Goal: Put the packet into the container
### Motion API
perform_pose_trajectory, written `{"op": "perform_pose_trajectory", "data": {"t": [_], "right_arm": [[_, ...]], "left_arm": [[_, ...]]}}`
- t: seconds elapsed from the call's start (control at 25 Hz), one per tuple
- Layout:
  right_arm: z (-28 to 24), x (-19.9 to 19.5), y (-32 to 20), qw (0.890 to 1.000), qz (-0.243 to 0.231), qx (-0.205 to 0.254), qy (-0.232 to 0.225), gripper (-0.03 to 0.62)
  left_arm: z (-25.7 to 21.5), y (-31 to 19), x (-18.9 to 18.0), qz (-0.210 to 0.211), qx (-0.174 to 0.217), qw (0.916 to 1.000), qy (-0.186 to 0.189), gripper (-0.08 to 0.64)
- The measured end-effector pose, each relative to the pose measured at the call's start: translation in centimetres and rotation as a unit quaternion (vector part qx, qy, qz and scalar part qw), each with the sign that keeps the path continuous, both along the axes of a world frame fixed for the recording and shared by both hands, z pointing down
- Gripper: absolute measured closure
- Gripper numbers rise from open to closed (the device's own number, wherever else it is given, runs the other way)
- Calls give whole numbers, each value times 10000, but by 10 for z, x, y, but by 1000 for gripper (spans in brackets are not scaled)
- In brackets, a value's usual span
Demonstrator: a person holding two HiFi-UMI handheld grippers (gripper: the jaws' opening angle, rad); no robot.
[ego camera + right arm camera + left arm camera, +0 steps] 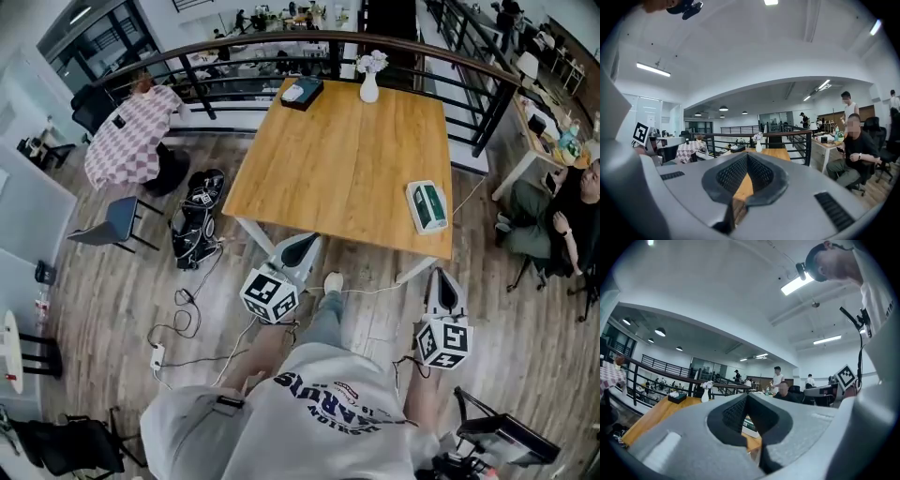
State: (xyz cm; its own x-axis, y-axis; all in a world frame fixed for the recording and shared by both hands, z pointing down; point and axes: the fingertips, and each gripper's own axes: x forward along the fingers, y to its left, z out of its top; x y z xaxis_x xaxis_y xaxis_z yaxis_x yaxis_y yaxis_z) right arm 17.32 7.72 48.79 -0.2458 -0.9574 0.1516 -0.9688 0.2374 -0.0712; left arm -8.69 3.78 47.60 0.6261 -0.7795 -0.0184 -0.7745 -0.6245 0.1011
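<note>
Green packet (427,206) lies on the desk's (347,150) near right edge, outside the far container (302,93); left gripper (302,242) and right gripper (441,275) jaws closed, empty.

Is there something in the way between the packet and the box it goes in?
Nothing visible does. Bare table lies between the packet at the near right edge and the dark container near the far left corner. The white vase stands beside the container, off that path.
</note>
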Motion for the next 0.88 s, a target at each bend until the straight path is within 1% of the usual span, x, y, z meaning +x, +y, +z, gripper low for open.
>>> {"op": "perform_pose_trajectory", "data": {"t": [0.16, 0.28, 0.4, 0.48, 0.64, 0.76, 0.88], "right_arm": [[4, 0, 57, 10000, 1, -19, -86, 584], [3, -13, 83, 10000, 24, 30, -71, 584], [-8, -29, 94, 9997, 171, 114, 101, 585], [-13, -37, 98, 9995, 241, 117, 178, 584], [-20, -57, 104, 9993, 213, 151, 283, 586], [-17, -72, 107, 9993, 202, 77, 295, 584], [-15, -73, 112, 9994, 195, -23, 300, 584]], "left_arm": [[-6, 64, 11, 148, 61, 9998, -97, 560], [-16, 92, 4, 168, 204, 9995, -150, 560], [-25, 99, -10, 182, 327, 9991, -190, 560], [-29, 101, -19, 219, 337, 9991, -144, 560], [-32, 110, -32, 332, 328, 9989, -102, 560], [-26, 114, -44, 368, 247, 9990, -26, 560], [-21, 118, -46, 352, 124, 9993, 10, 560]]}}
